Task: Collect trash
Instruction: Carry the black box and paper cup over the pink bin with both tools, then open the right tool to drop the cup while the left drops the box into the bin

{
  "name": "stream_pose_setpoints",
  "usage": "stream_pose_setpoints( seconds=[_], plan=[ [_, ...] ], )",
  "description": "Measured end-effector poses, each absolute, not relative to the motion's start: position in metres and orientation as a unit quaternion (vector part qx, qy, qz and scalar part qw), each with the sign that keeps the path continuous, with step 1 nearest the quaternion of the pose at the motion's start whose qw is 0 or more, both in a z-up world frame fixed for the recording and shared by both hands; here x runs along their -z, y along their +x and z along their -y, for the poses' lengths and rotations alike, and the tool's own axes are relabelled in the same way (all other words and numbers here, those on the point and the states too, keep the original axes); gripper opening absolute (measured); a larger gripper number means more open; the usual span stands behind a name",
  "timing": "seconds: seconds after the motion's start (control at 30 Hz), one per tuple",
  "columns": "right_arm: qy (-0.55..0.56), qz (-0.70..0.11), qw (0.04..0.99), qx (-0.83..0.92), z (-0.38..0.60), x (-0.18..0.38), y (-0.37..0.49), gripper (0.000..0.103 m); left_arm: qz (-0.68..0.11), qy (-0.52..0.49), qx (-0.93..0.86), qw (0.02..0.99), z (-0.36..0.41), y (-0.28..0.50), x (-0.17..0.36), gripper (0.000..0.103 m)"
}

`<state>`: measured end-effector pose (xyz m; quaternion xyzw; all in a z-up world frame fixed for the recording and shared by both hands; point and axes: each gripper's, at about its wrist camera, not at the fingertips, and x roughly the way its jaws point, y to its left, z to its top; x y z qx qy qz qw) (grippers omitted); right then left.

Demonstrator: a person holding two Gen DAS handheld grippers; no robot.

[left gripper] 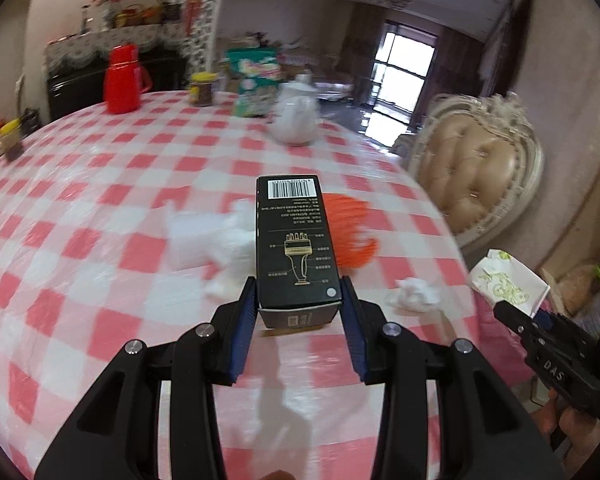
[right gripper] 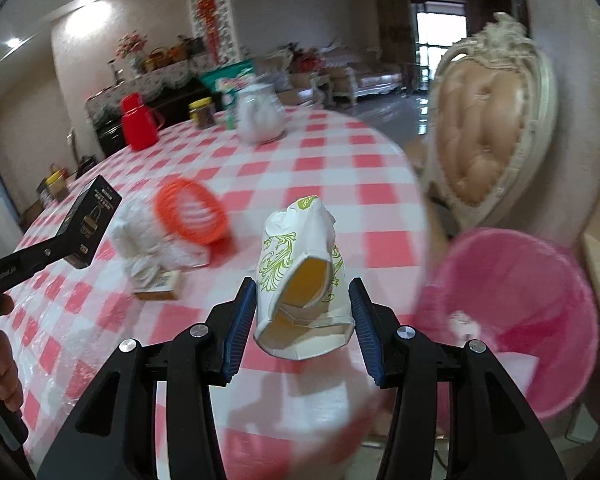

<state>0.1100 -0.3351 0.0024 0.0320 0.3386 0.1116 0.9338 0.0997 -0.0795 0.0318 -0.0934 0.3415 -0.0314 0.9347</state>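
Note:
My left gripper [left gripper: 299, 294] is shut on a black box [left gripper: 294, 244] with a barcode and holds it above the checked table; it also shows in the right wrist view [right gripper: 90, 222]. My right gripper [right gripper: 302, 306] is shut on a crushed white paper cup [right gripper: 304, 276] with green print, held near the table's right edge; the cup also shows in the left wrist view [left gripper: 506, 280]. A pink trash bin [right gripper: 516, 320] stands below to the right. On the table lie an orange ring [right gripper: 190, 210], white crumpled plastic [right gripper: 140, 236], a small paper wad [left gripper: 414, 294] and a small flat carton [right gripper: 160, 290].
At the table's far side stand a red thermos [left gripper: 122, 80], a jar [left gripper: 202, 88], a green packet [left gripper: 256, 80] and a white teapot [left gripper: 296, 118]. An ornate padded chair [right gripper: 488, 128] stands right of the table [left gripper: 100, 200], behind the bin.

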Motion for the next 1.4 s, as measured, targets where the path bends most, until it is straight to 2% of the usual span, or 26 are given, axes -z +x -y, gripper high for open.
stream_pose_setpoints(
  seconds=[0.4,0.73,1.4],
  plan=[
    [0.063,-0.32,0.945,-0.002,0.448,-0.01,0.109,0.047,-0.338,-0.053,0.158,0.926,0.201,0.122,-0.046,0.039],
    [0.06,-0.32,0.944,0.054,0.498,-0.001,0.12,0.047,-0.348,-0.028,0.243,0.905,0.294,0.144,-0.041,0.039],
    [0.054,-0.331,0.939,0.081,0.534,0.013,0.146,0.048,-0.374,-0.027,0.316,0.871,0.367,0.172,-0.022,0.04]
  ],
)
